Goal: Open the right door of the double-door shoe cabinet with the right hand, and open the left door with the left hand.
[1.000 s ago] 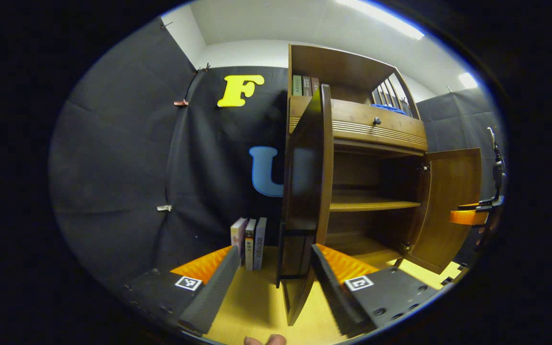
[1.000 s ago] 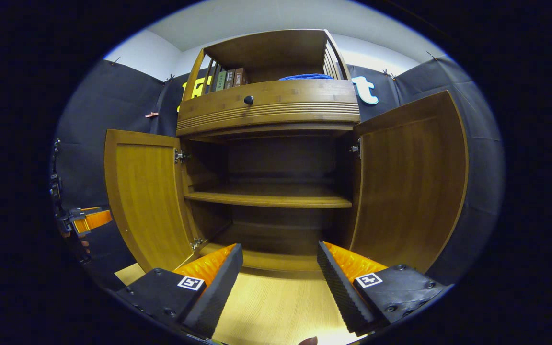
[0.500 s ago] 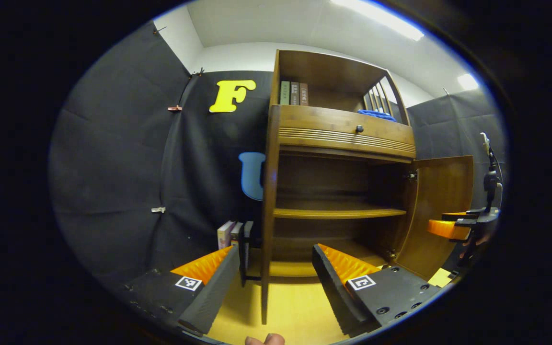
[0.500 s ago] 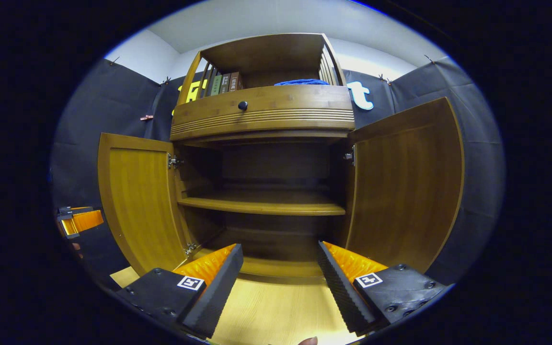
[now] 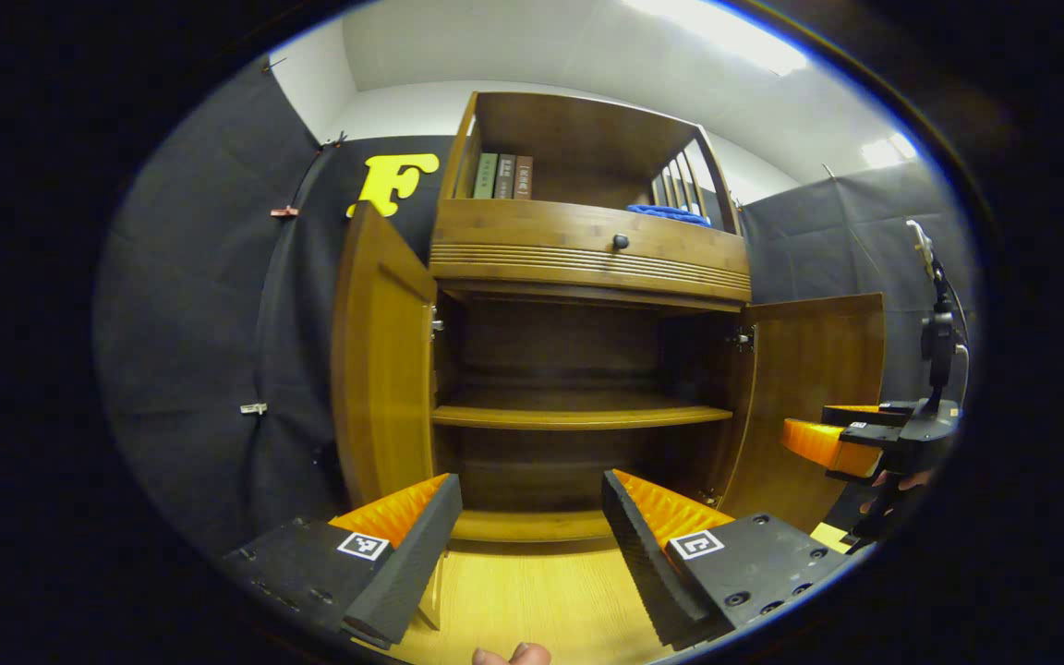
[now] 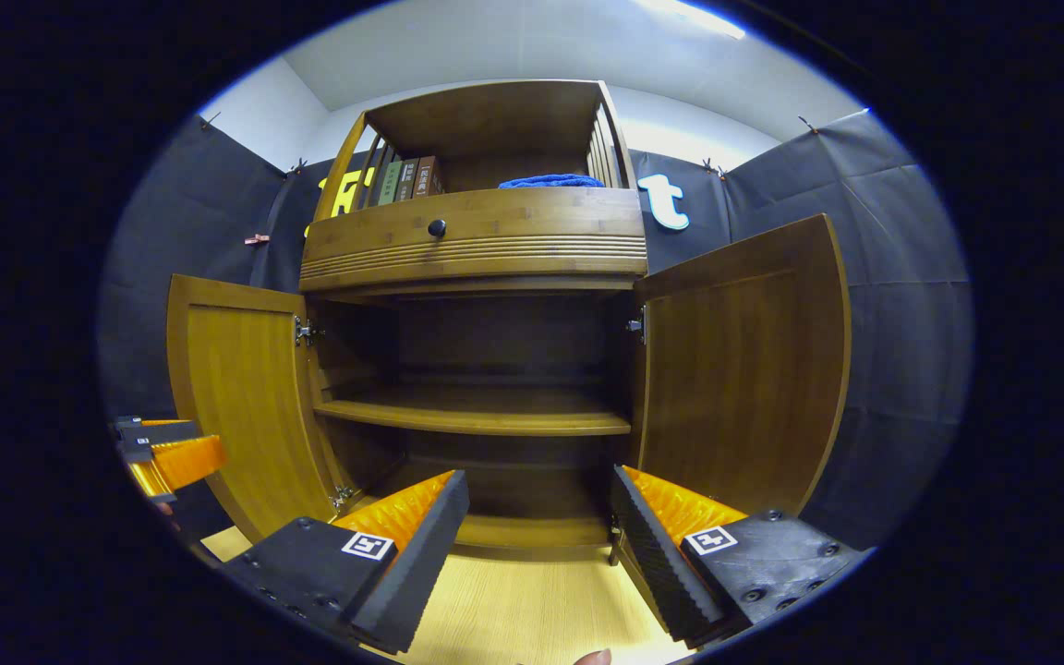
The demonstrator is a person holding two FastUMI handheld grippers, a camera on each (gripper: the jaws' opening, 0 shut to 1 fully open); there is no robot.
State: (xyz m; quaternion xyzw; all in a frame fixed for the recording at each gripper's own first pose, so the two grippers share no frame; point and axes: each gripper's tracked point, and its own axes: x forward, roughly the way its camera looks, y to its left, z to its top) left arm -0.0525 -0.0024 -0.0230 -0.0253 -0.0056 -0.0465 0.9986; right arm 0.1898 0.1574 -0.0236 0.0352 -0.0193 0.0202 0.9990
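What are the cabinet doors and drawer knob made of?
Doors: likely wood or bamboo veneer, with fine straight grain and a glossy amber-brown varnish that catches the light. Knob: small, round and dark; metal or plastic, too small to tell.

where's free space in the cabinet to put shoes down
Both doors are open. The middle shelf is bare from the left door side to the right door side, and so is the floor board below. The top is crowded: books and blue cloth.
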